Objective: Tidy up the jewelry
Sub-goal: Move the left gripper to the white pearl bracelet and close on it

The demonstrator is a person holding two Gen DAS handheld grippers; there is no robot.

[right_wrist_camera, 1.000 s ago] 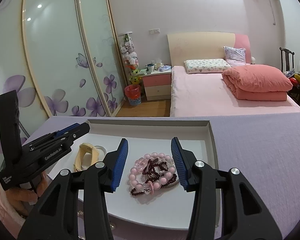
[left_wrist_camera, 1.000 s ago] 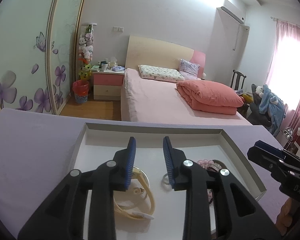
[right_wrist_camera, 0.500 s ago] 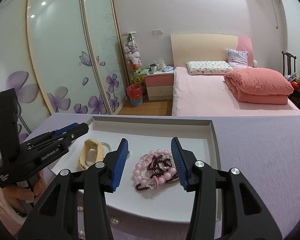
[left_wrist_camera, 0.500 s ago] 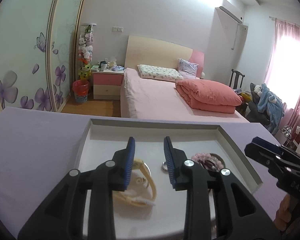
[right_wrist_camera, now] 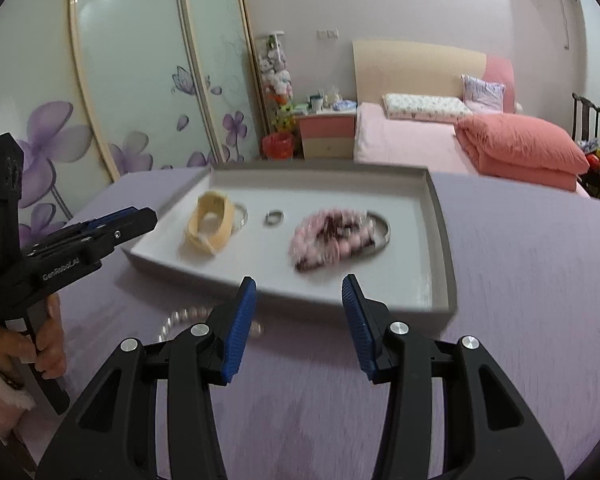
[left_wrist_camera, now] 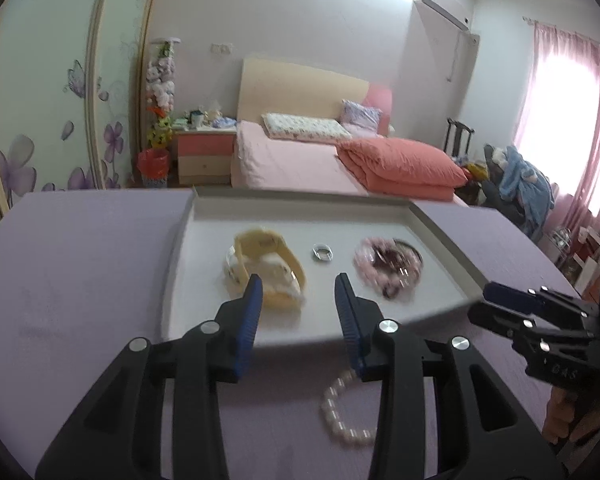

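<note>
Both the left gripper (left_wrist_camera: 298, 286), whose jaws have just been opening, and the right gripper (right_wrist_camera: 299, 286) hover spread and empty before the tray (right_wrist_camera: 440, 216) of blurred jewelry (right_wrist_camera: 334, 238), half hiding a pearl bracelet (left_wrist_camera: 342, 412) on the purple cloth (left_wrist_camera: 80, 280).

Not much readable here tbh. The left tool (right_wrist_camera: 112, 220), seen from the right wrist cam, has "GenRoboAI" in white on its black side. In the left wrist cam the right tool (left_wrist_camera: 496, 300) shows faint letters like "DAS" on its body, too blurry to be sure.
</note>
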